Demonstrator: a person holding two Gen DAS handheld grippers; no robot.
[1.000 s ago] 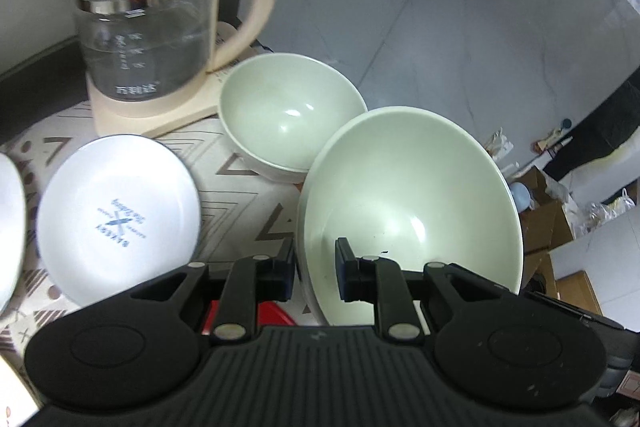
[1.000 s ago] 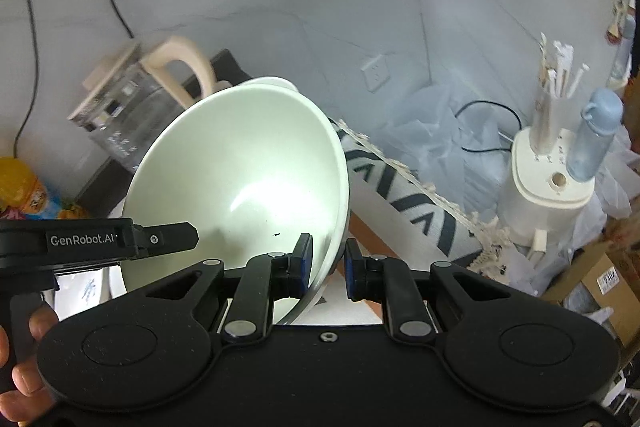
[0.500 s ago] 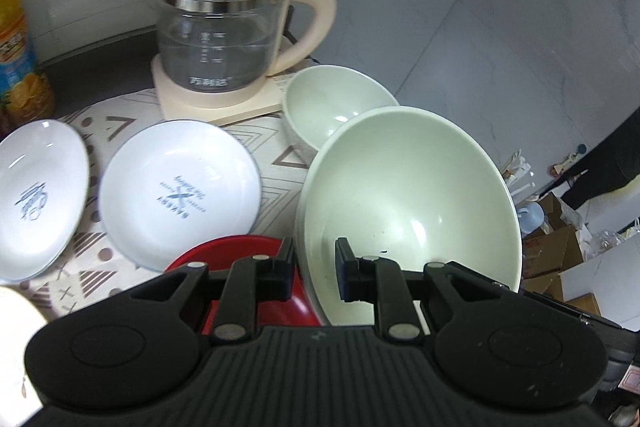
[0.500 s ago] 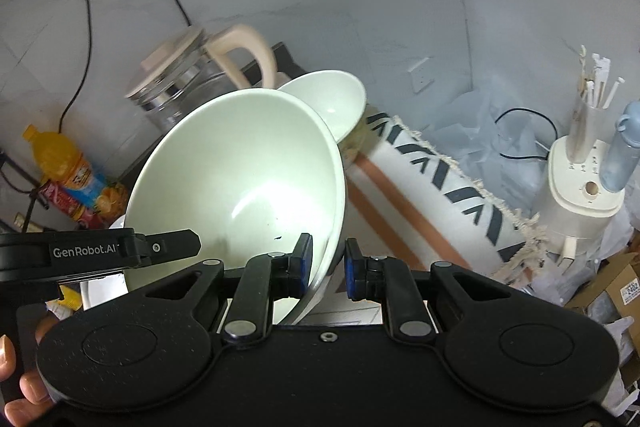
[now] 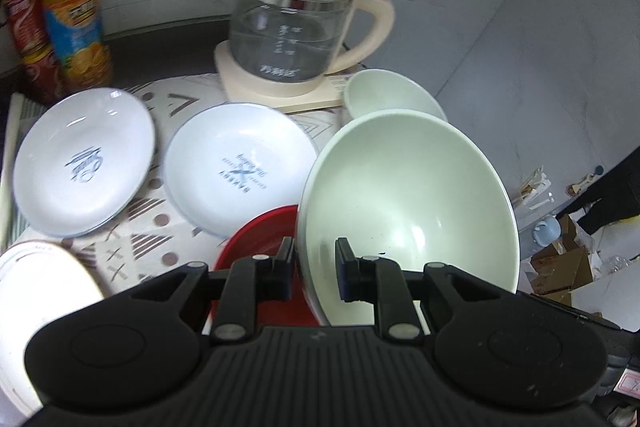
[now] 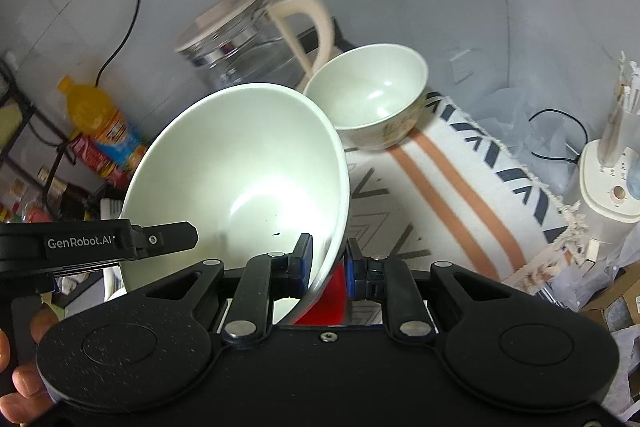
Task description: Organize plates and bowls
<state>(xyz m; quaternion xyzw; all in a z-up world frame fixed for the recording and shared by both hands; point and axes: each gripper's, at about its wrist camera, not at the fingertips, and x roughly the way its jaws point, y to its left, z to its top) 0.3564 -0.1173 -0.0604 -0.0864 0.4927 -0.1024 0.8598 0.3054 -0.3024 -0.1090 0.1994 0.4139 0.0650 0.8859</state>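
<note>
Behind large bowl (image 5: pixel 408 195): small bowl (image 5: pixel 390 95), kettle (image 5: pixel 296 27)

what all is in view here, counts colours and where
large bowl: 1, pale green, held at its rim by both tongs
small bowl: 1, pale green, on the cloth by the kettle
white plates: 2, printed, on the cloth, left
red dish: 1, under the large bowl
kettle: 1, glass, cream lid, at back
juice bottle: 1, orange, back left
left tongs: shut on the bowl rim
right tongs: shut on the bowl rim

Large bowl (image 5: pixel 408 203) carried leftward.
</note>
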